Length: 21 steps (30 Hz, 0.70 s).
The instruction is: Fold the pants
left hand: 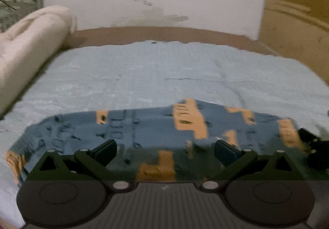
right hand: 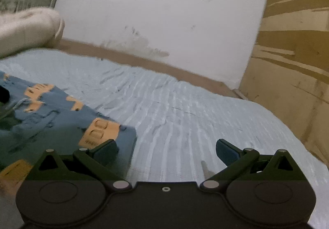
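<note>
On the pale blue bedsheet (left hand: 144,72) I see the blue-and-orange patterned pants (left hand: 144,126) lying under my wide-spread left gripper (left hand: 165,150), while my right gripper (right hand: 166,151), equally wide, holds nothing.

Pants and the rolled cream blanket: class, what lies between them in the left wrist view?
Only bare light blue sheet lies between the pants and the blanket; the left wrist view shows nothing else there.
</note>
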Motion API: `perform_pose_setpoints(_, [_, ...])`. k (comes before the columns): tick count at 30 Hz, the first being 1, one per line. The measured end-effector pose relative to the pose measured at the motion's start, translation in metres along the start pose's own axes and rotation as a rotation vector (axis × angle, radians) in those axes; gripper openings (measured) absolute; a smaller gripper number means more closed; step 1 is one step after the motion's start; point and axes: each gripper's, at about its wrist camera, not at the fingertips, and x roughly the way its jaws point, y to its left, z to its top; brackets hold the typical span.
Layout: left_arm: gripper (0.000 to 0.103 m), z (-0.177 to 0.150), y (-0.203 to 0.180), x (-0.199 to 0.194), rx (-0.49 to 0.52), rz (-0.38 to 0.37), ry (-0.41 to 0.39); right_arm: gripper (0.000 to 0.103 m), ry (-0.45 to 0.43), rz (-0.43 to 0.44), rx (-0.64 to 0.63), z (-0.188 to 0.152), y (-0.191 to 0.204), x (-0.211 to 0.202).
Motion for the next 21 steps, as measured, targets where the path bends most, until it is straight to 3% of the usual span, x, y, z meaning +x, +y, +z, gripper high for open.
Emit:
perform_pose_setpoints(2, [0.103, 0.002, 0.002, 0.013, -0.013, 0.018, 0.044, 0.102, 0.035, 0.001, -0.006, 0.004, -0.001, 0.017])
perform_pose_setpoints(5, [0.103, -0.001, 0.011, 0.023, -0.078, -0.021, 0.080, 0.102, 0.106, 0.027, 0.016, -0.005, -0.001, 0.037])
perform_pose_setpoints(14, [0.103, -0.004, 0.013, 0.020, -0.085, -0.021, 0.089, 0.102, 0.062, -0.010, 0.002, -0.013, 0.005, 0.031])
perform_pose_setpoints(21, [0.102, -0.002, 0.018, -0.016, -0.055, 0.036, 0.089, 0.102, -0.017, -0.088, -0.049, -0.021, 0.016, 0.017])
